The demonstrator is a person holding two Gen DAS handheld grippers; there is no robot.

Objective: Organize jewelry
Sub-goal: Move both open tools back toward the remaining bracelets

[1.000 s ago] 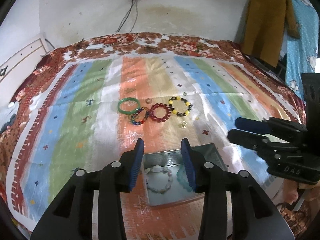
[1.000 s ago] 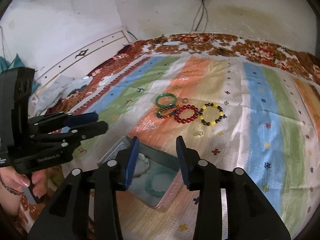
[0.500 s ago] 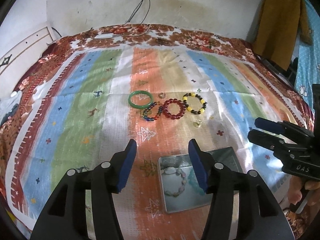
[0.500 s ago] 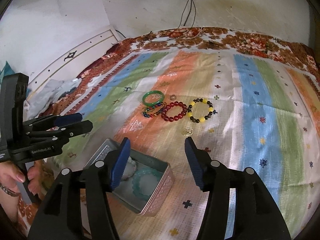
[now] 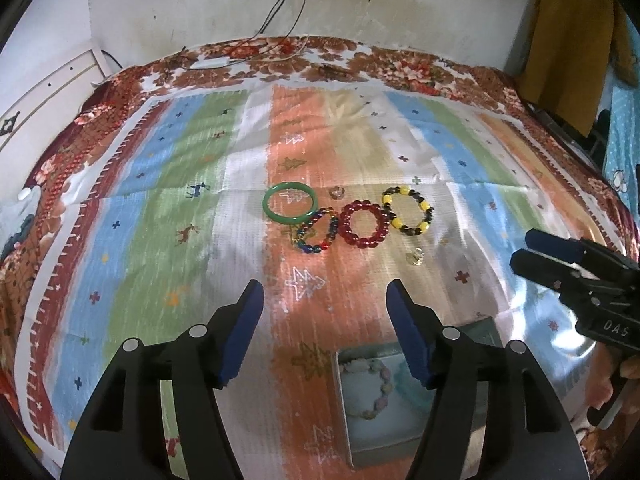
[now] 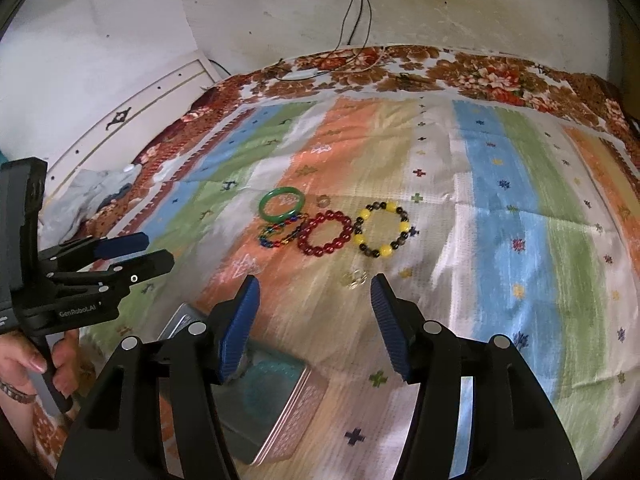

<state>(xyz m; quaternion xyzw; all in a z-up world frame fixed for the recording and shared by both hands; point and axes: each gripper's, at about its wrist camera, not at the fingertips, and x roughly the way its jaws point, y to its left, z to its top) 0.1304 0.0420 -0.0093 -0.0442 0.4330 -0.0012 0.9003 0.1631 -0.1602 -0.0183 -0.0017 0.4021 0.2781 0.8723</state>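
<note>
On the striped bedspread lie a green bangle, a multicolour bead bracelet, a red bead bracelet, a yellow-and-black bead bracelet and two small rings. A metal tin holds a pale bead bracelet and a teal one. My left gripper is open and empty, above the spread near the tin. My right gripper is open and empty, short of the gold ring.
The bed's white headboard runs along the left. Cables hang down the wall onto the far edge of the bed. Clothes hang at the right. The other gripper shows in each view.
Both grippers have opened wider and moved forward from over the tin toward the row of bracelets. The jewellery has not moved.
</note>
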